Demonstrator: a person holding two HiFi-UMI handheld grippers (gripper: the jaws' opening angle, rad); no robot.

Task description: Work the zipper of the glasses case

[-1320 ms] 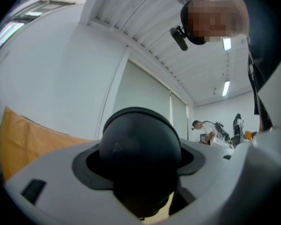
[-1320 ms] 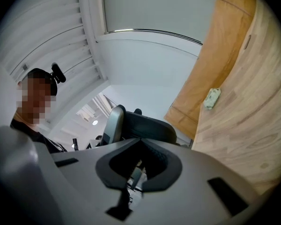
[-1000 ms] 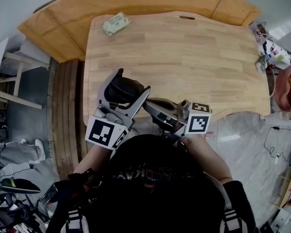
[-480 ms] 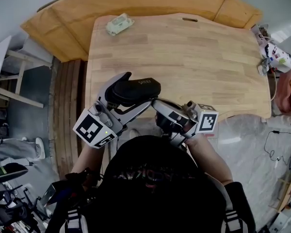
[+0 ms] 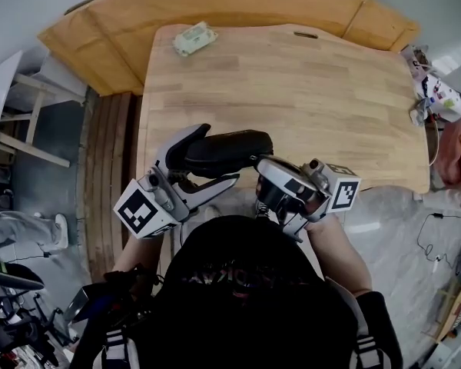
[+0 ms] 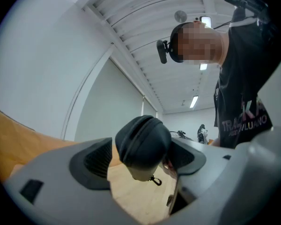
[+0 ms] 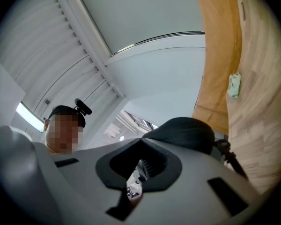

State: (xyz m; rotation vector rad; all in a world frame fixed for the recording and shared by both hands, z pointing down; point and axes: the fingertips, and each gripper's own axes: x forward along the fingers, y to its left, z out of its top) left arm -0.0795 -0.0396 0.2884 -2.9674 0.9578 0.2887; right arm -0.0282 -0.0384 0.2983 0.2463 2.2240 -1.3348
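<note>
The left gripper (image 5: 215, 154) is clenching a black, rounded, fabric-covered glasses case (image 5: 227, 151), its two grey jaws spread only as far as the case's thickness and pressing on opposite sides of it. The right gripper (image 7: 140, 144) is keeping its jaws fully together, the tips meeting just at the case's near end; whether a zipper tab is sitting pinched between them cannot be told. The head view is showing what neither gripper view does: the case is lying crosswise in the left gripper, its long body reaching out past the jaws toward the right gripper, and both grippers are hovering over the near edge of a light wooden tabletop (image 5: 307, 75), with a small pale green packet (image 5: 194, 37) lying well apart from them at the far side. The left gripper view is looking end-on at the case, showing its zipper seam curving over the rounded end and a small dark metal clasp (image 6: 154, 179) dangling beneath it, just below the jaws. The right gripper view is showing the case as a dark hump just beyond and to the right of its closed tips, with the wooden top running along the right side past the case.
</note>
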